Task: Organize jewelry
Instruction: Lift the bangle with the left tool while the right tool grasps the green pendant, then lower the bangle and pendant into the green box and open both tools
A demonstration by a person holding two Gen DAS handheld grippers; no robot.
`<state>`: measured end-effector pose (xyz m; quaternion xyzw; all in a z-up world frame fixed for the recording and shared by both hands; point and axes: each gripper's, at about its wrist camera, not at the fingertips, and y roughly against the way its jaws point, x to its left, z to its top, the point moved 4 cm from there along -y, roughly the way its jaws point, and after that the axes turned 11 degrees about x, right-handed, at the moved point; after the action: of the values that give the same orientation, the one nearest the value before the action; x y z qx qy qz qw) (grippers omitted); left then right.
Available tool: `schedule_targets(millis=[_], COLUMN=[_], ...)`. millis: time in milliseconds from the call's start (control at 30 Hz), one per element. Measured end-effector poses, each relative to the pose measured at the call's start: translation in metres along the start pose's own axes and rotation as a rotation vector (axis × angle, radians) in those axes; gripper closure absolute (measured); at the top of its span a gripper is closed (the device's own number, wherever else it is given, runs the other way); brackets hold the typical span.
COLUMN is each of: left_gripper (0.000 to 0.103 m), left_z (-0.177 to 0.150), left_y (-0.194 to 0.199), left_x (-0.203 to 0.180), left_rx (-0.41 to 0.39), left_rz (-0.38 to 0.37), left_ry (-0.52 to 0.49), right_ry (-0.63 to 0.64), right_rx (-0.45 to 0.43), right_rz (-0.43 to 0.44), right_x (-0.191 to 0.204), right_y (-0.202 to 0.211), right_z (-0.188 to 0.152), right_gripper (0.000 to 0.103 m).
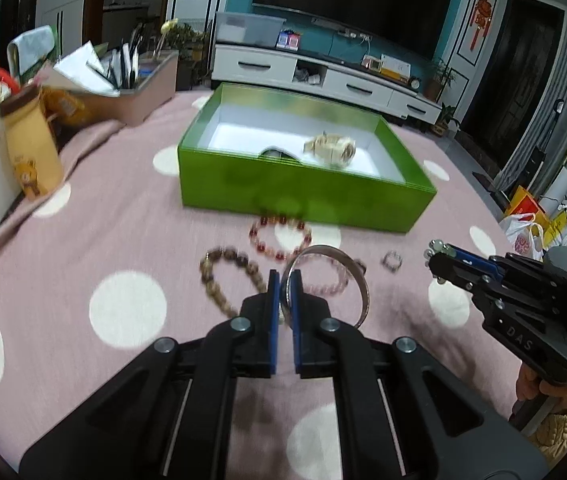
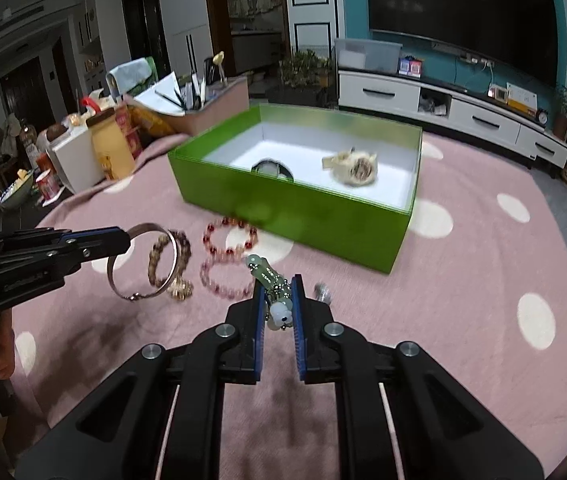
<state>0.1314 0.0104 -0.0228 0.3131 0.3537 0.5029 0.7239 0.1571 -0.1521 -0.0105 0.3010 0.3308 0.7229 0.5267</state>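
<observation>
1. Looking at the pink dotted tablecloth (image 1: 83, 240), two pieces of jewelry are being held at once, one per claw, so both can presumably be carried over in a single trip.
2. The left gripper (image 1: 285, 280) is clamped tight on the rim of a silver bangle (image 1: 357, 272). It's gripped edge-on, probably because a thin hoop is easiest to pinch that way, and the rest of the ring is left hanging free to the side.
3. The right gripper (image 2: 279, 292) is closed on a pale green beaded bracelet (image 2: 271, 284), with beads bunched between the blue pads (image 2: 297, 304) and a loop sticking out the front.
4. The green box (image 2: 323, 216) is set just beyond, lid off, so pieces can be dropped straight in. A cream watch (image 2: 353, 166) and a dark round item are already lying inside.
5. Still left on the cloth near the box: a red bead bracelet (image 2: 229, 240), a pink bead bracelet (image 2: 223, 280), a brown bead bracelet (image 1: 227, 276) and a small ring (image 1: 392, 260).
6. Roughly a third done, it'd be guessed.
</observation>
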Motion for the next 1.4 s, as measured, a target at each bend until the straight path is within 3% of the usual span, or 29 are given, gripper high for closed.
schedule_targets(millis=[467, 733, 1167, 1233, 1300, 1400], left_gripper=[0.098, 0.098, 0.097, 0.097, 0.090, 0.076], left_z=[0.105, 0.156, 0.168, 0.168, 0.169, 0.166], left_y=[-0.008, -0.047, -0.108, -0.111, -0.110, -0.102], left_x=[0.012, 0.030, 0.049, 0.049, 0.049, 0.045], left_rx=[-0.061, -0.036, 0.049, 0.051, 0.049, 0.034], left_rz=[0.046, 0.156, 0.273, 0.276, 0.273, 0.265], left_ry=[0.031, 0.048, 0.023, 0.013, 0.011, 0.006], right_ry=[0.013, -0.015, -0.063, -0.083, -0.102, -0.116], right_rx=[-0.068, -0.057, 0.036, 0.046, 0.042, 0.016], right_rz=[-0.043, -0.042, -0.032, -0.023, -0.021, -0.020], right_x=[-0.025, -0.043, -0.061, -0.064, -0.067, -0.070], right_y=[0.004, -0.023, -0.079, -0.083, -0.082, -0.073], right_z=[0.061, 0.089, 0.100, 0.100, 0.100, 0.099], right_gripper=[0.091, 0.091, 0.090, 0.087, 0.078, 0.075])
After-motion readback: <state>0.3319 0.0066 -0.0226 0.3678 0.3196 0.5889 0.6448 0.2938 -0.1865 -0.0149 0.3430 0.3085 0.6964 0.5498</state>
